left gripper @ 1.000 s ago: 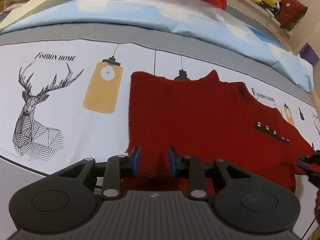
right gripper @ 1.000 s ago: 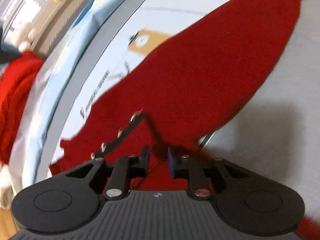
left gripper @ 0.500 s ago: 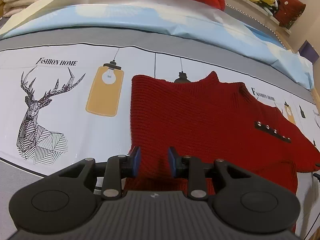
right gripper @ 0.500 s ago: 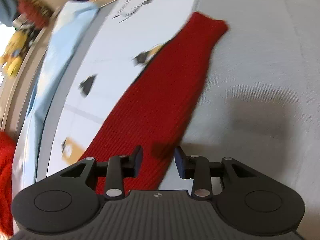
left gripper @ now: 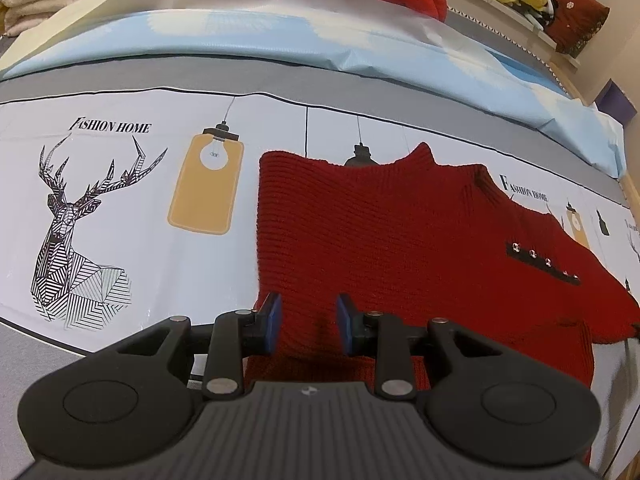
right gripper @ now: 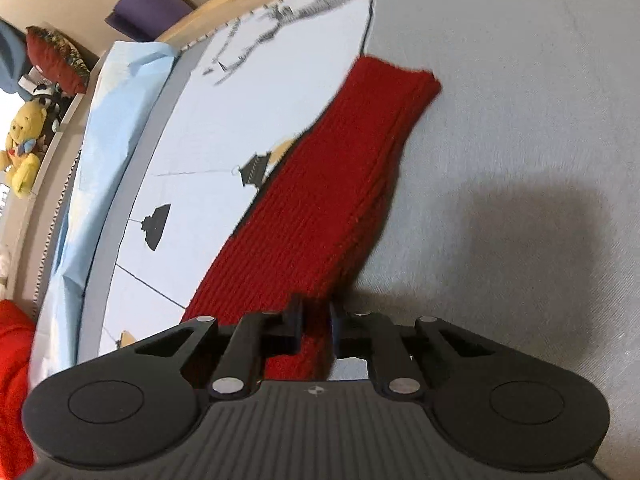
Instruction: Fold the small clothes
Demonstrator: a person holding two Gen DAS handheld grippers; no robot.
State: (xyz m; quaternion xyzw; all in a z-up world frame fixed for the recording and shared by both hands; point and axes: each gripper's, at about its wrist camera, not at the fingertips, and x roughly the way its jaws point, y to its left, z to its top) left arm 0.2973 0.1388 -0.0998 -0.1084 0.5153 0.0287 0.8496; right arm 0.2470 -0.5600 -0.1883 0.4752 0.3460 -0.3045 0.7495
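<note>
Red knit sweater [left gripper: 384, 232] lies flat on the printed bedsheet [left gripper: 120, 184], its one sleeve [right gripper: 340, 184] stretching off toward one o'clock. Right gripper [right gripper: 315, 322] has just closed, jaws now clenched on that sleeve, likely to swing it across the body. Left gripper [left gripper: 307, 322] straddles the hem at six o'clock, jaws parted, seemingly anchoring.

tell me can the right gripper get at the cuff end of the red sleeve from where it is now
Probably yes. The right gripper has just closed onto the red sleeve partway along it, and the cuff lies flat ahead on the grey bedcover with nothing over it. It would have to let go first.
</note>
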